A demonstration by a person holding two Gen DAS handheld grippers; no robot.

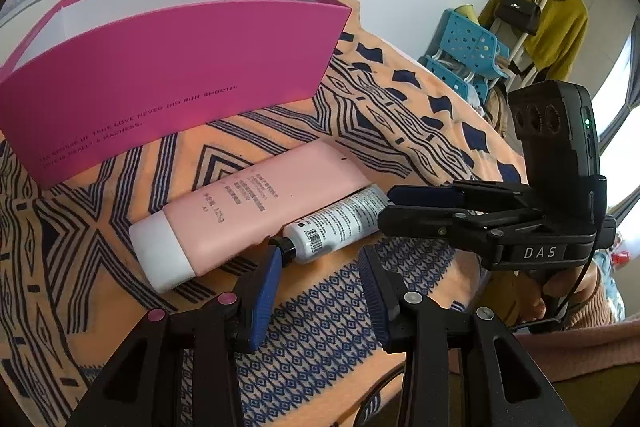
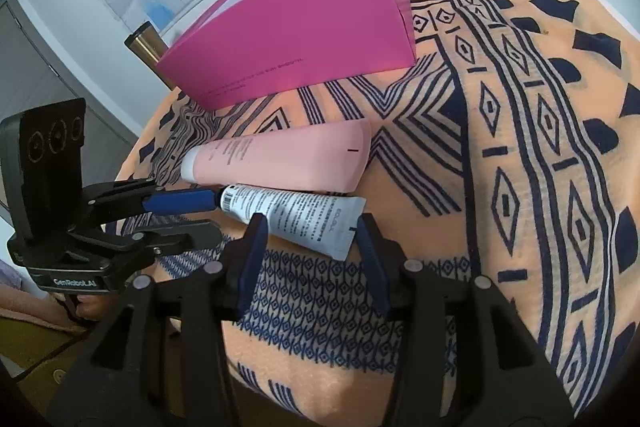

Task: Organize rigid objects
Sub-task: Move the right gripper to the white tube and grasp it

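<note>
Evidently nothing is stowed: we find the pink box apparently empty — pink tube and white tube lie touching on the blanket, left gripper and right gripper both unclenched, holding nothing.

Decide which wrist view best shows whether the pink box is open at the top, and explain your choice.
The left wrist view: it looks down over the pink box rim, showing the white inner walls and no lid. The right wrist view shows the same box only from its outer pink side, so its inside stays hidden there.
</note>
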